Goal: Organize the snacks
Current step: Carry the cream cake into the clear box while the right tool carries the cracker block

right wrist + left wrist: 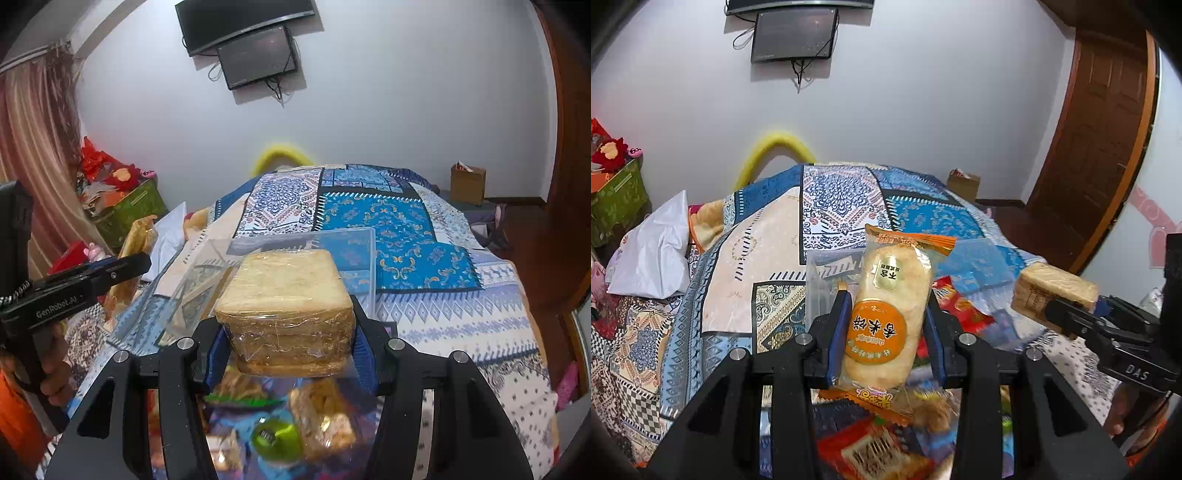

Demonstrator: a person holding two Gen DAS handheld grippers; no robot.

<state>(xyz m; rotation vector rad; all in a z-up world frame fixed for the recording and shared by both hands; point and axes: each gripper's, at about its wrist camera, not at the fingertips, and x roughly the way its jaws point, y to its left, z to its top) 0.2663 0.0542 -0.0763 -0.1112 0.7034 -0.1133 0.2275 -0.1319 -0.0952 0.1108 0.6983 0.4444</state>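
My left gripper (886, 325) is shut on a rice cracker packet (890, 317) with an orange round label, held upright above the bed. My right gripper (291, 332) is shut on a wrapped stack of sliced bread (288, 295), lifted over the patchwork quilt. In the left wrist view the right gripper (1067, 314) reaches in from the right with the bread (1052, 291). In the right wrist view the left gripper (122, 266) comes in from the left with its packet (133, 258). A clear plastic box (343, 254) lies on the quilt just behind the bread. Loose snack packets (871, 443) lie blurred below both grippers.
A patchwork quilt (388, 221) covers the bed. A white bag (653, 254) and a green box (617, 199) sit at the left. A cardboard box (467, 182) stands at the far end, a brown door (1100, 140) at the right. A hand (55, 380) holds the left gripper's handle.
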